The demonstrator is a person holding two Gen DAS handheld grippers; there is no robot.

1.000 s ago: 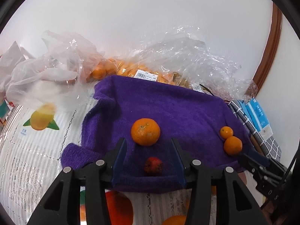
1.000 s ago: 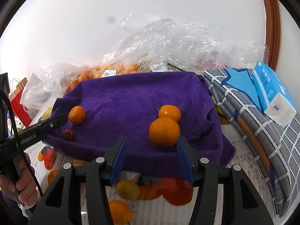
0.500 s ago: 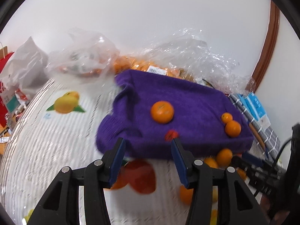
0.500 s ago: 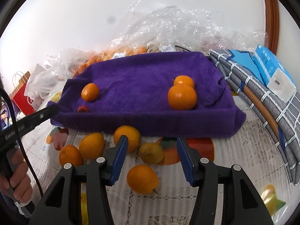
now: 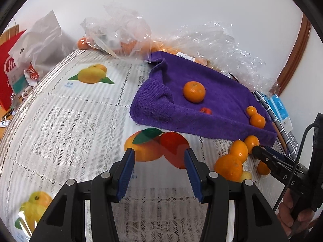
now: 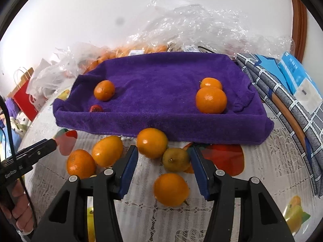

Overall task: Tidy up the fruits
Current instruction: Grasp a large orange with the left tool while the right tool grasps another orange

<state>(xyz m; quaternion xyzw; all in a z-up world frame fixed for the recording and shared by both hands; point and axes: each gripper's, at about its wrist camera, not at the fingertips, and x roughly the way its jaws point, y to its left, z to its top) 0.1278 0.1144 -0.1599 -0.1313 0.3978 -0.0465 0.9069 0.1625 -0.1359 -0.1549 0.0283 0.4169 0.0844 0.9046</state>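
- The left gripper [image 5: 159, 169] stands wide open with nothing between its blue-padded fingers [image 5: 126, 173]; under it lies only the white lace-patterned cloth of the bench [image 5: 66, 121], with printed fruit pictures.
- The right gripper [image 6: 164, 167] is equally wide open and holds nothing; a dull greenish-yellow citrus fruit [image 6: 176, 159] and a round orange [image 6: 152, 142] lie on the bench in the gap between its fingers, and a bright orange fruit with a short stem [image 6: 171, 189] lies nearer the camera.
- Only the right wrist view shows that cluster in full, with two more oranges [image 6: 107, 150] just left of its left finger.
- The left wrist view shows the same loose fruit as a partly hidden heap [image 5: 236, 157] to its right, beside the right gripper's tip.
- Just beyond the loose fruit lies the folded purple terry towel [image 6: 161, 76], its edges raised like a shallow tray.
- On the towel: a mandarin [image 6: 104, 90] and a small red fruit [image 6: 96, 108] at the left, and a large orange [image 6: 211, 100] touching a smaller one [image 6: 211, 83] at the right.
- Only the left wrist view shows the red paper bag [image 5: 8, 68] far left.
- Behind the towel, crumpled clear plastic bags [image 6: 191, 26] hold more oranges.
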